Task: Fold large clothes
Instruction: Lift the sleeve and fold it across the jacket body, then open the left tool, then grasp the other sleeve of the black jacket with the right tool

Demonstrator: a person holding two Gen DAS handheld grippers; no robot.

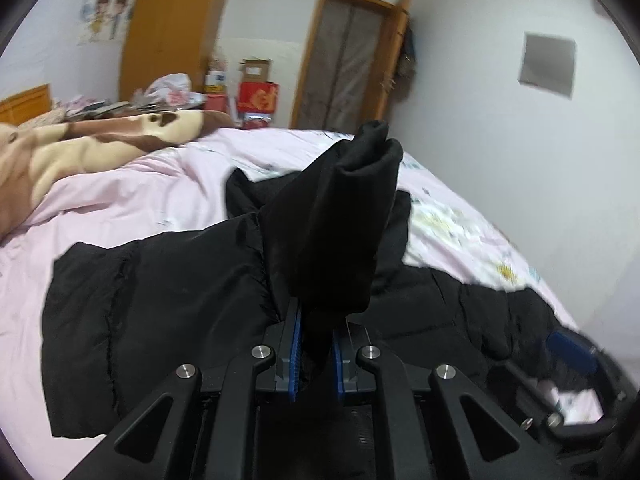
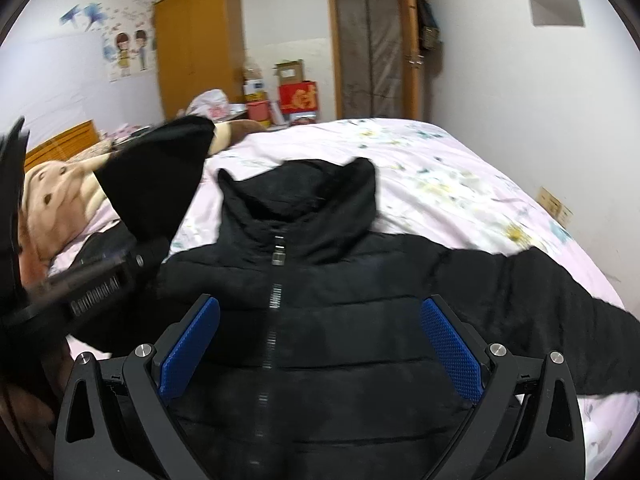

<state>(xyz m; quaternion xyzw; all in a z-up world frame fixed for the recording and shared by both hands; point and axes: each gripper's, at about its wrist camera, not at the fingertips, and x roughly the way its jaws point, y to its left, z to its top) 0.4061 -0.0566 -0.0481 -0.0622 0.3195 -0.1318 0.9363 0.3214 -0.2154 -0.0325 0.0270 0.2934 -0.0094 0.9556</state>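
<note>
We are pinching one sleeve (image 1: 332, 224) of the black jacket (image 2: 320, 320) in our left gripper (image 1: 316, 356), lifting it. Our right gripper (image 2: 320, 344), pads spread, is hovering over the zipped chest. Jacket is lying on the pink bedspread (image 2: 440, 160); wardrobe (image 2: 200, 44) beyond.

Bed (image 2: 420, 160) with pale pink floral cover, black puffer jacket (image 2: 320, 300) spread front-up across it, zip closed, brown-and-cream blanket (image 1: 100, 140) bunched at the headboard end, wooden headboard (image 2: 64, 140) behind.
</note>
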